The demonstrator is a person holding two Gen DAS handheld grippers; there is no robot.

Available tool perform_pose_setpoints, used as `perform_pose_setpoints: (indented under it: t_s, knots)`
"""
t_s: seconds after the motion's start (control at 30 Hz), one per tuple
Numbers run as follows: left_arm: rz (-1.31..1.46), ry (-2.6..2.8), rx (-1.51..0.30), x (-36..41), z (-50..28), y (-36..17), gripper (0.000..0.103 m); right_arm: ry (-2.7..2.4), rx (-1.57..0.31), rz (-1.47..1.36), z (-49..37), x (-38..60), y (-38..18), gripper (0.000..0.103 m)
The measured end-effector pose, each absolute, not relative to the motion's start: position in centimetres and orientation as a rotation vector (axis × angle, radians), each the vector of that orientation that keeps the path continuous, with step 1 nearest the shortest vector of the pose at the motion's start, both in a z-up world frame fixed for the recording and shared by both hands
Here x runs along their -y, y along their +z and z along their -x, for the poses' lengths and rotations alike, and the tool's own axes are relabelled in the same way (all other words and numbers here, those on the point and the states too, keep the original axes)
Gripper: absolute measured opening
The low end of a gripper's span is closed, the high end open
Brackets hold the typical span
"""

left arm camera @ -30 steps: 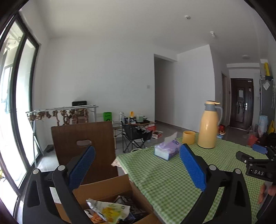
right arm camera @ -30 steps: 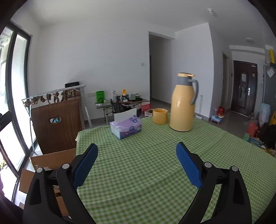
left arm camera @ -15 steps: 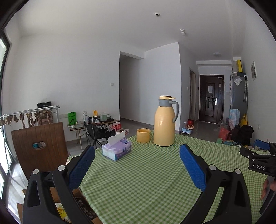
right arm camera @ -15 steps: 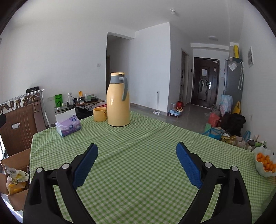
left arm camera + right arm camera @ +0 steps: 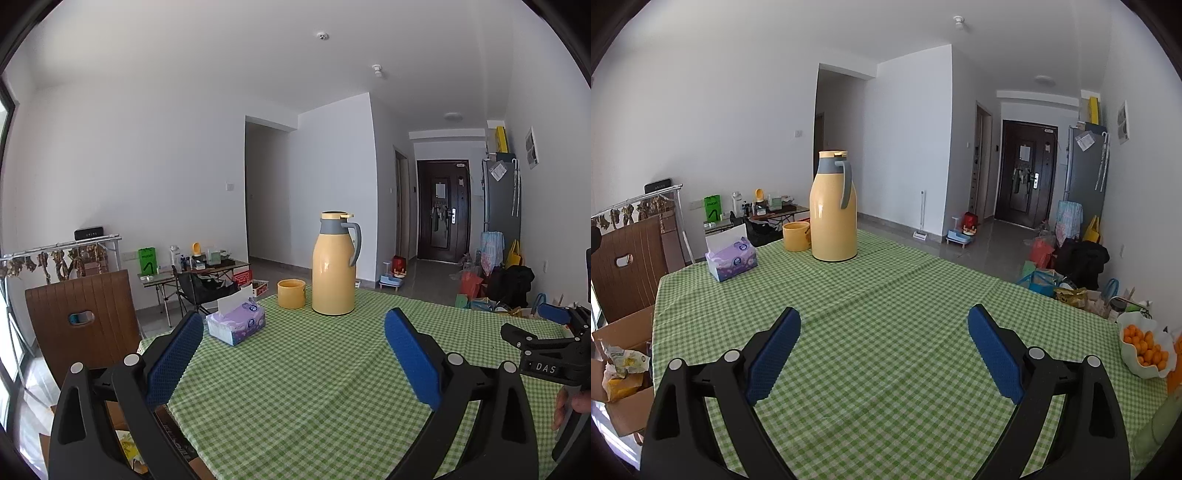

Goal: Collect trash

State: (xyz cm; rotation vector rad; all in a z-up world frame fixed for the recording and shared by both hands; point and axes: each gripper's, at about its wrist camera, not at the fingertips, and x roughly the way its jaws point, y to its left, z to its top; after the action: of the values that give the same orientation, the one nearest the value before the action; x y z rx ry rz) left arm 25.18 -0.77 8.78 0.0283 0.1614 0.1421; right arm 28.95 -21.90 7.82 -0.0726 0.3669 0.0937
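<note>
A cardboard box stands below the table's left edge with crumpled wrappers inside. In the left wrist view only a corner of that box shows behind my left finger. My left gripper is open over the green checked tablecloth, nothing between its blue pads. My right gripper is also open and empty above the cloth. No loose trash shows on the cloth near either gripper.
A yellow jug, yellow cup and purple tissue box stand at the table's far left. A white bowl of small oranges sits at the right edge. A wooden chair stands by the far-left corner.
Both views have swung right, away from the box and onto the table; the box has slid to the left edge. Both grippers stay open and empty.
</note>
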Motion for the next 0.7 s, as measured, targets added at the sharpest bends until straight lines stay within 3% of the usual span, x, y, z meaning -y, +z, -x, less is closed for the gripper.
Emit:
perform_pose_setpoints:
  t_s: [0.7]
  knots:
    - [-0.007,0.190,-0.143,0.9,-8.1,7.4,0.095,0.142,-0.342,0.147,-14.7,19.8,6.2,0.088]
